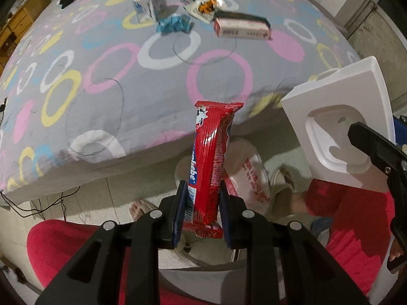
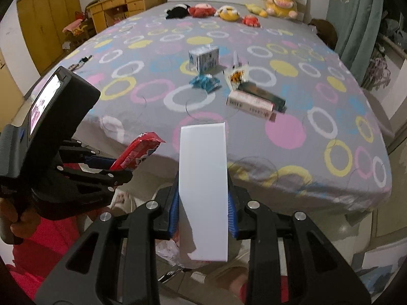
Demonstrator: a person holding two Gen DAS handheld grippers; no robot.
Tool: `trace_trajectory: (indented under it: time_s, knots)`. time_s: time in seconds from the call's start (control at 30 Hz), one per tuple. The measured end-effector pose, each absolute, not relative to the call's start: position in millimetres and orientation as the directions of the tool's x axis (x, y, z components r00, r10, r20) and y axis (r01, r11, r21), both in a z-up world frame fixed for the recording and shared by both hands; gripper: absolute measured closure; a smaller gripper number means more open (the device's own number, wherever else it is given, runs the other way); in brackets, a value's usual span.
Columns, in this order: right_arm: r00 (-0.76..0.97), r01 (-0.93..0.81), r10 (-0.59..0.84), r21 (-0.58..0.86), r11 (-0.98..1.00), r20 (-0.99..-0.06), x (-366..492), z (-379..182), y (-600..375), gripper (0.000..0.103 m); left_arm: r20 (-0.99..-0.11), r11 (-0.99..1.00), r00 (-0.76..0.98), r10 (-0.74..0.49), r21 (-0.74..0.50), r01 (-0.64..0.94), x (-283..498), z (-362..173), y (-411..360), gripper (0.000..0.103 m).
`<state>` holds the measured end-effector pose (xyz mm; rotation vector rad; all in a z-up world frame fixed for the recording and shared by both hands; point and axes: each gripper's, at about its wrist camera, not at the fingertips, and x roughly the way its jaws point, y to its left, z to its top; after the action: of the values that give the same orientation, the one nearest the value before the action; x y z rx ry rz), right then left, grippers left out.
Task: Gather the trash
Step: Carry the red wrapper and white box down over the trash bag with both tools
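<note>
1. The left claw is closed tight on a red snack wrapper, gripping it near its lower end so the rest sticks out past the pads.
2. That wrapper hangs in front of the bed, over the floor, with a clear plastic bag printed in red showing just behind it.
3. The right claw is clamped on a white foam piece, its blue pads pressing both long edges.
4. In the left wrist view the same foam piece shows a moulded hollow on its face, and it sits to the right of the wrapper, near it but apart.
5. More trash lies on the bed's ring-patterned sheet: a small white and blue carton, a crumpled blue wrapper, a torn clear packet with orange inside, and a long pink and white box with a dark box just behind it.
6. Soft toys line the far end of the bed.
7. The person's red trousers fill the lower edge of the left wrist view.
</note>
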<state>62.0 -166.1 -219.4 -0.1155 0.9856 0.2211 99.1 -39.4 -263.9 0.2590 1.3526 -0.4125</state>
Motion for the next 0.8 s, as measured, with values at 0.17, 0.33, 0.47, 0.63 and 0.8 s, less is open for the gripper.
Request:
trace_trajectory:
  time_s: [0.17,0.33,0.47,0.63,0.8]
  knots:
    - [0.497,-0.211,0.118,0.012,0.977,-0.860,74.4,-248.7,-169.0,0.073,-0.983,0.884,0.140,-0.115,-0.037,0.466,104.4,-289.2,-46.1,0.078]
    - [0.449,-0.195,0.124,0.038,0.980,-0.885,82.3,-278.4,-173.2,0.073,-0.990,0.880,0.093,-0.109,-0.053,0.473,101.2,-321.6,-49.9,0.078]
    - [0.412,-0.174,0.127,0.059,0.983,-0.902,85.4,-302.5,-178.6,0.073,-0.992,0.880,0.041,-0.118,-0.085,0.468,93.2,-348.5,-49.3,0.078]
    - [0.371,-0.150,0.132,0.081,0.985,-0.919,87.4,-326.8,-183.1,0.073,-0.995,0.846,0.023,-0.099,-0.071,0.528,92.0,-372.4,-61.5,0.078]
    - [0.313,-0.116,0.147,0.116,0.986,-0.938,91.9,-355.1,-186.2,0.073,-0.999,0.783,0.012,-0.053,-0.034,0.621,88.7,-392.1,-73.6,0.078]
